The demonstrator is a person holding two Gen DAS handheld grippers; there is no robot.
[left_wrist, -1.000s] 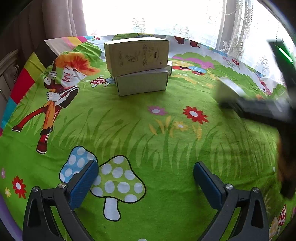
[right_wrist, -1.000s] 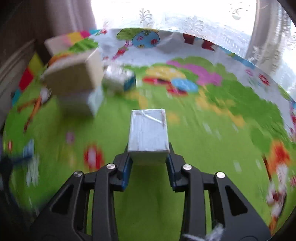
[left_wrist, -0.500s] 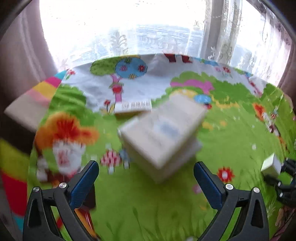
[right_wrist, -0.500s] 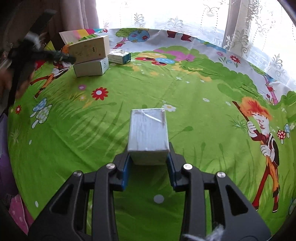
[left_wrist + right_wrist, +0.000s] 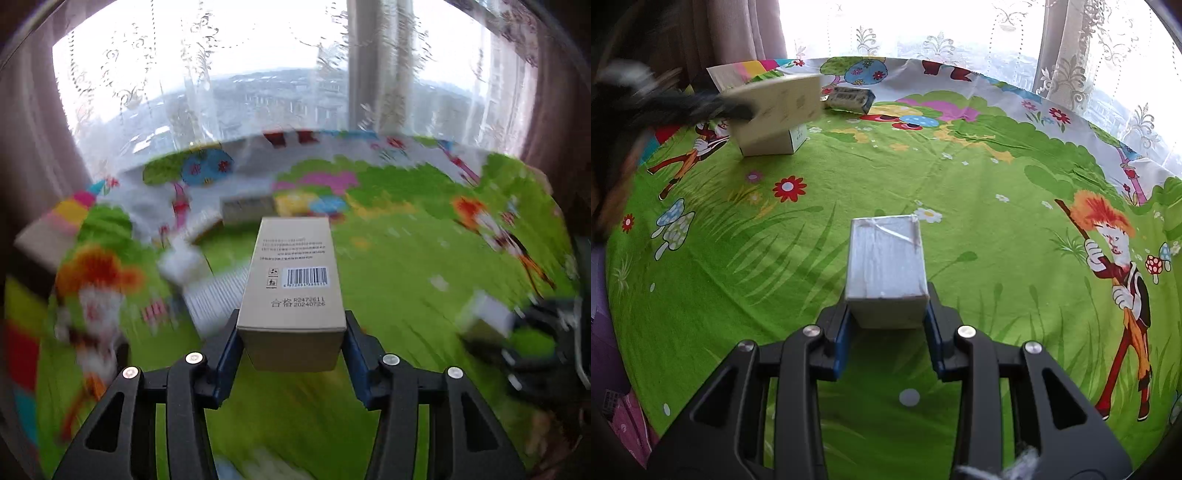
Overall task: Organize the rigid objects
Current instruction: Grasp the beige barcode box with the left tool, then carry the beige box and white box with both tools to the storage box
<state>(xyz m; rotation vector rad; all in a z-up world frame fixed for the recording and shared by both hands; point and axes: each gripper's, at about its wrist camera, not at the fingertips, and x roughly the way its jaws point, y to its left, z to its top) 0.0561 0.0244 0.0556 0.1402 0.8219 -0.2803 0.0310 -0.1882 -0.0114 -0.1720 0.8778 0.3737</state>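
A tan cardboard box with a barcode (image 5: 295, 280) sits between the pads of my left gripper (image 5: 293, 332), whose jaws are closing on its two sides. In the right wrist view the same tan box (image 5: 779, 103) hangs tilted just above a white box (image 5: 772, 142), with the blurred left gripper (image 5: 701, 107) on it. My right gripper (image 5: 886, 314) is shut on a grey-white box (image 5: 886, 258), held low over the green cartoon sheet (image 5: 997, 221). A small blue-ended box (image 5: 849, 98) lies behind the white one.
The printed sheet covers a wide flat surface that ends at a window with lace curtains (image 5: 1071, 74). A brown curtain (image 5: 738, 33) hangs at the back left. The right gripper's box shows blurred at the right of the left wrist view (image 5: 487, 317).
My left gripper went from wide open to closed on the tan box and raised it off the white box. The right gripper first swept sideways with its box, then stayed still.
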